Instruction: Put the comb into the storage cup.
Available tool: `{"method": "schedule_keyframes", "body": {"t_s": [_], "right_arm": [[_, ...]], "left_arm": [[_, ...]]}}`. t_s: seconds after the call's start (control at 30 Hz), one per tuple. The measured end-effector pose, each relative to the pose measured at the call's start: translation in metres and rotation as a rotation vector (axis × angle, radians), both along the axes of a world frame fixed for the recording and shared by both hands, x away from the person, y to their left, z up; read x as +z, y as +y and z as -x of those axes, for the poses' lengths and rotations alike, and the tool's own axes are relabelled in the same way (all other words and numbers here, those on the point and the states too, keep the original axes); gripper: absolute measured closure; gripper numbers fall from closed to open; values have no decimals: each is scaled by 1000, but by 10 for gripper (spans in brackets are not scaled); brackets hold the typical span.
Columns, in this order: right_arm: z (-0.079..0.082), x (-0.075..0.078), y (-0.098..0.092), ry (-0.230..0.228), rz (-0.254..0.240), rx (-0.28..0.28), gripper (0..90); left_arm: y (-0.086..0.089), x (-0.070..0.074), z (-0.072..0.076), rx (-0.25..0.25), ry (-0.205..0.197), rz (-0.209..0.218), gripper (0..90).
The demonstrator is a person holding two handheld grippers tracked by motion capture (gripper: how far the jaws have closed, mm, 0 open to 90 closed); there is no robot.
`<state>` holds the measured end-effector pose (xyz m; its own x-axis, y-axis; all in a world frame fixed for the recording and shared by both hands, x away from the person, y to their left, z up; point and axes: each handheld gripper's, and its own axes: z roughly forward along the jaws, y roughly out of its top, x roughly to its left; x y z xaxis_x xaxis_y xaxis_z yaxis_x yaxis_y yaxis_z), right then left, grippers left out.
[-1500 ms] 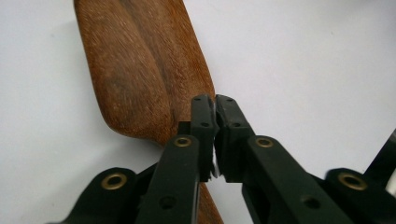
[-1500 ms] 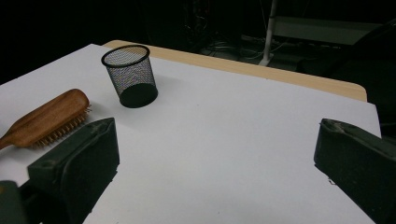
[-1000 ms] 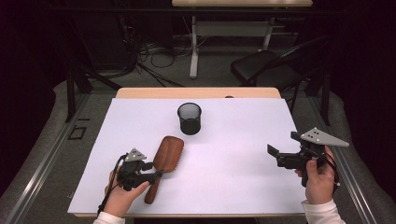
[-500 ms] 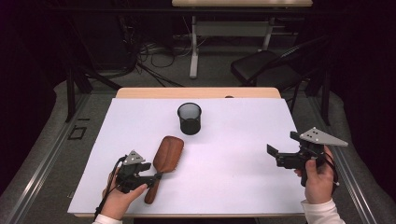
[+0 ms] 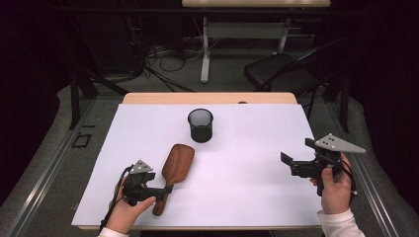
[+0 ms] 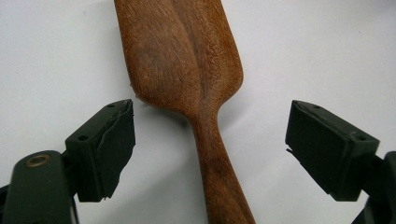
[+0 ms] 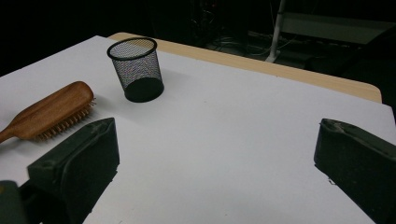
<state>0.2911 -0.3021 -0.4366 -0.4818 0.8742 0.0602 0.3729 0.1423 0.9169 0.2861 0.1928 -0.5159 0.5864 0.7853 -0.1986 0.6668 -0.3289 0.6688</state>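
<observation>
Little has moved: my left gripper (image 6: pixel 210 154) stays released astride the brown wooden hairbrush (image 5: pixel 174 168) handle; right gripper (image 5: pixel 301 165) released. Closing off-centre could spin it.

No legible text, label, brand mark, number or sign appears in any of the three views. The wooden hairbrush (image 6: pixel 187 70) has a plain grained back with no stamp or logo; the black mesh cup (image 7: pixel 136 69) bears no tag; the white sheet covering the tabletop (image 5: pixel 247 163) is unprinted. The grey three-cornered plate (image 5: pixel 340 143) on the right hand-held gripper (image 5: pixel 296 159) has small holes but no readable marking. A small square outline on the floor (image 5: pixel 81 141) at left contains no characters.
</observation>
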Motion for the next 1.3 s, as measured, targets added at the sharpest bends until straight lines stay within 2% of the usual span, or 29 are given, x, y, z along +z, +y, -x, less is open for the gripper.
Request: {"method": "schedule_keyframes", "body": {"t_s": [0.2,0.43,0.6,0.73,0.93,1.0,1.1,1.2,1.3], "right_arm": [[-3,-2,3,7,8,10,0],[-3,-1,4,3,5,11,0],[-4,-2,4,1,4,11,0],[-4,-2,4,8,7,11,0],[-4,-2,5,4,10,14,0],[-5,-2,5,5,12,17,0],[-5,-2,5,8,9,17,0],[-5,-3,5,8,8,19,0],[-4,-2,5,5,9,23,0]], "left_arm": [[0,-1,-1,11,8,14,125],[0,-3,0,11,14,7,89],[-2,-5,0,7,20,-5,42],[-5,-7,1,-10,24,-38,8],[-7,-8,2,-10,40,-71,4],[-8,-8,1,-13,33,-90,4],[-10,-8,2,-9,33,-94,3],[-13,-8,1,-31,56,-92,4],[-14,-8,1,-25,71,-91,4]]}}
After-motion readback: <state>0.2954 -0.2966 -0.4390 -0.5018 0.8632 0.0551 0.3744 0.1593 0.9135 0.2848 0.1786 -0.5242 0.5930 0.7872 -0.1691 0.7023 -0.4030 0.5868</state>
